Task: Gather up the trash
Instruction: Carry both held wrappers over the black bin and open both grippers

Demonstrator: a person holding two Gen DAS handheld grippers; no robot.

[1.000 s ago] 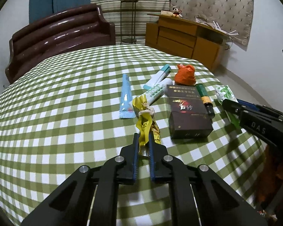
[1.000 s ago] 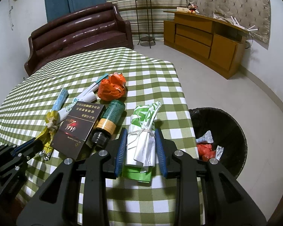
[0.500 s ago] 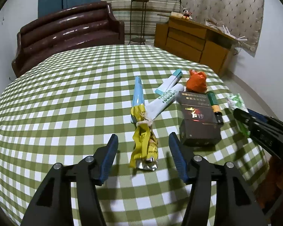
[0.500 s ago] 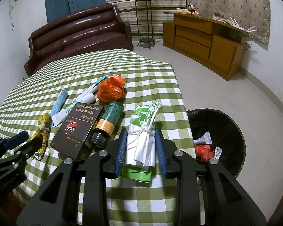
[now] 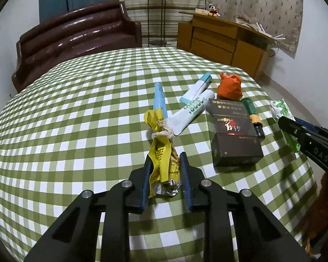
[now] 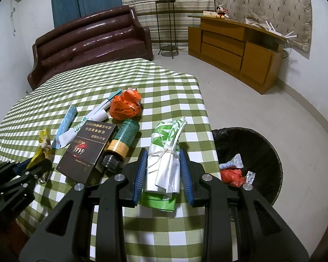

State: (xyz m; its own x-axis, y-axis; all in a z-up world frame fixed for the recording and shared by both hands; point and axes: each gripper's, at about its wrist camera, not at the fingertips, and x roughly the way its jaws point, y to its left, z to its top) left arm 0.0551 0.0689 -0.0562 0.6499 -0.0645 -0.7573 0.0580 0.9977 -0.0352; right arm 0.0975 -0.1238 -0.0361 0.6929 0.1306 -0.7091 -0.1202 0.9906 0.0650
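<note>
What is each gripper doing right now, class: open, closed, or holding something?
Left gripper: has just been closing, now clamped on the yellow wrapper tied with string.
Right gripper: shut on the green-and-white bag bundle.

From my left wrist, my right gripper [image 5: 283, 120] enters at three o'clock, its body cut by the frame edge, and it covers most of the green-and-white wrapper [image 5: 281, 109]. From my right wrist, my left gripper [image 6: 36, 163] sits at nine o'clock, cut off likewise, hiding the yellow wrapper's [image 6: 42, 140] lower end. The dark box [image 6: 87, 150] hides part of the white tube [image 6: 76, 128]. The black bin [image 6: 264, 152] at four o'clock is partly behind my own fingers. Print on the box is too small to read.
</note>
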